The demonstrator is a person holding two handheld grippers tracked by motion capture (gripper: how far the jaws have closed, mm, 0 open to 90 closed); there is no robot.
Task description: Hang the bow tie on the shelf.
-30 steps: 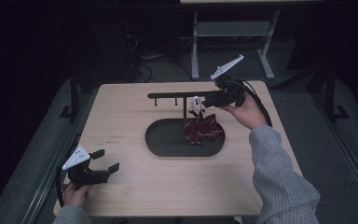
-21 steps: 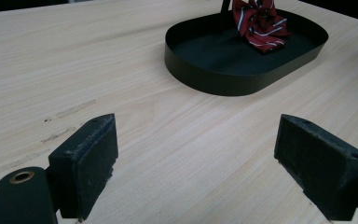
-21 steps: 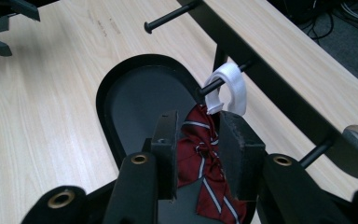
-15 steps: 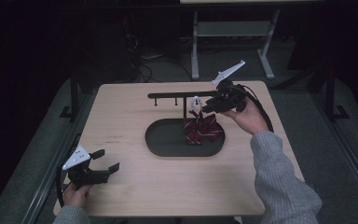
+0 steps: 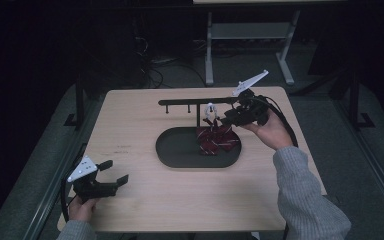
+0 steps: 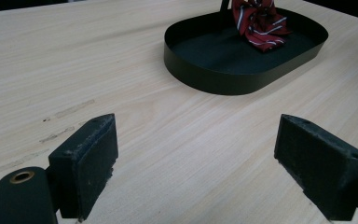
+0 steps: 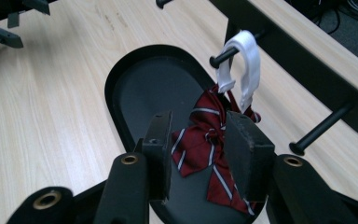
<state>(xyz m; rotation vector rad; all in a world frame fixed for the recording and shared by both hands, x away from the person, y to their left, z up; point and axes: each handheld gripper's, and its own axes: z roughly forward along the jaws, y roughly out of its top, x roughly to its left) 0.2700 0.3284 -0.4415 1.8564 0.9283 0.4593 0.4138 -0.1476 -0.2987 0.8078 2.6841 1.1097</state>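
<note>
A dark red striped bow tie [image 5: 217,140] [image 7: 193,149] hangs by a white hook [image 5: 210,111] [image 7: 242,65] from a peg of the black rack [image 5: 190,102] [image 7: 307,51], its lower part resting in the black oval tray [image 5: 180,150] [image 7: 135,88]. My right gripper [image 5: 225,119] [image 7: 201,126] is at the tie. Its jaws have just been opening, and the tie lies between them with the pads off the cloth. My left gripper [image 5: 116,171] [image 6: 196,144] rests wide open at the table's front left corner with nothing in it. The tray [image 6: 205,79] and tie [image 6: 261,21] lie well ahead of it.
The tray and rack stand at the middle of the light wooden table [image 5: 130,120]. Two more bare pegs [image 7: 319,128] stick out from the rack's bar. A grey-sleeved arm [image 5: 305,200] reaches in from the front right. A metal frame [image 5: 250,30] stands on the dark floor beyond.
The right gripper's jaws have spread apart around the bow tie while that hand has barely shifted. The left gripper has stayed where it was.
</note>
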